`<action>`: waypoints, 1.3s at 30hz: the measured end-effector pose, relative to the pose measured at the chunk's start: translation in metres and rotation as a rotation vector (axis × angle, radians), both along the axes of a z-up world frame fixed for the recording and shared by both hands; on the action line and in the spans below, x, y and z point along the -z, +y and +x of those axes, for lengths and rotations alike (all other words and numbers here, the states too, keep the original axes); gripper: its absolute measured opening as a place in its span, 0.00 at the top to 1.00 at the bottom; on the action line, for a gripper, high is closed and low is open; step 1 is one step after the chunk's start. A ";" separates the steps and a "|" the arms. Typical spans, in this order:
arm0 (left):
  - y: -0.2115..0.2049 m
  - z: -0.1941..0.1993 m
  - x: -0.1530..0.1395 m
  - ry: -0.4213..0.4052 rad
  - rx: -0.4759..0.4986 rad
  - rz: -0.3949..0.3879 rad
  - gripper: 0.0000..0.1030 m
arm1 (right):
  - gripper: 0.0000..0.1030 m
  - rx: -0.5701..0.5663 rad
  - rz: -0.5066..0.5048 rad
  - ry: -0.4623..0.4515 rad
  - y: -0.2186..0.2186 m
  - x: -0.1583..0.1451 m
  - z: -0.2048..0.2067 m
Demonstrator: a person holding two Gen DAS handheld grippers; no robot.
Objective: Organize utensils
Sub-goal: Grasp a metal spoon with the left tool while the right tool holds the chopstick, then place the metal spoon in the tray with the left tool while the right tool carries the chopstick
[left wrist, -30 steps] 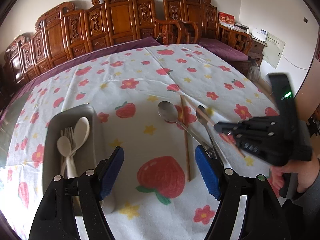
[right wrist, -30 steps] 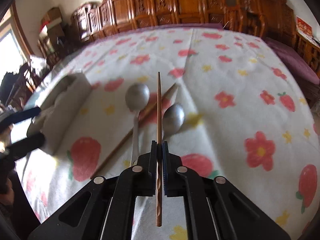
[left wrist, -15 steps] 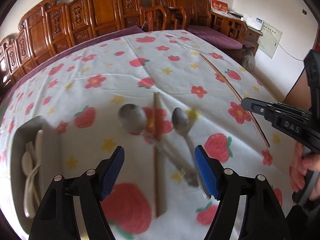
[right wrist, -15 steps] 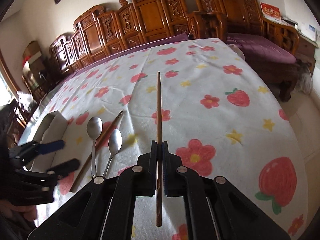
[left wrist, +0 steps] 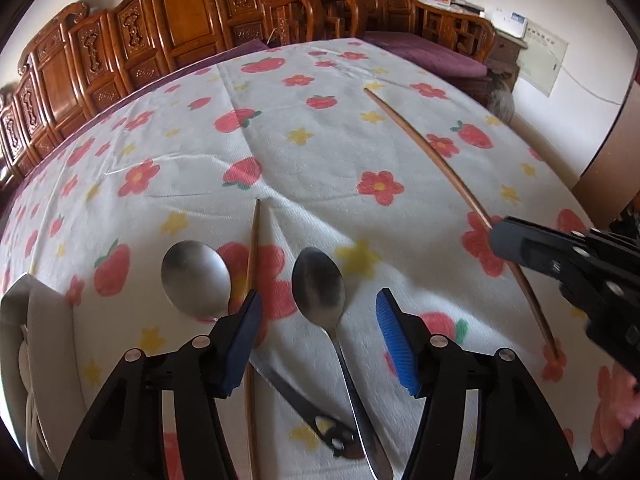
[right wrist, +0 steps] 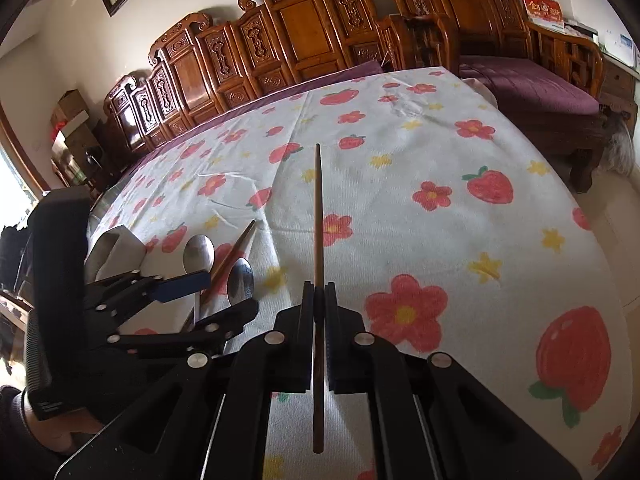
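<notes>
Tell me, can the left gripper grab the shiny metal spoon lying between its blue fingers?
Probably yes. The left gripper is open, its jaws have just been closing, and the metal spoon lies uncovered between its fingers, not yet pinched.

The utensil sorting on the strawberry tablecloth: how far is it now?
Done: white plastic cutlery already lies in the grey tray. In hand: the right gripper clamps one brown wooden chopstick; the left gripper, jaws just closing, straddles the smaller metal spoon. Left: the rounder metal spoon and second chopstick.
</notes>
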State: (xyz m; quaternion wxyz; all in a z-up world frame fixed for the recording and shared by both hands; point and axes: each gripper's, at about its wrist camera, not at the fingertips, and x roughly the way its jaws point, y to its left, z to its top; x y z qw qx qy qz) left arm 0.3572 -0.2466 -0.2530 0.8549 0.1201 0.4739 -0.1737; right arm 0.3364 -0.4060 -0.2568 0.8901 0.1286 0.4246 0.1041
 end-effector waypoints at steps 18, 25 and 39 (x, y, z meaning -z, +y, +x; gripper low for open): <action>0.003 -0.002 -0.005 -0.008 0.009 -0.033 0.74 | 0.94 -0.021 -0.003 -0.005 0.010 -0.001 -0.001; 0.028 -0.024 -0.041 -0.068 -0.004 -0.119 0.74 | 0.94 -0.040 -0.026 -0.016 0.021 -0.006 -0.003; 0.069 -0.044 -0.089 -0.143 -0.038 -0.216 0.74 | 0.94 -0.128 -0.109 -0.041 0.060 -0.012 -0.008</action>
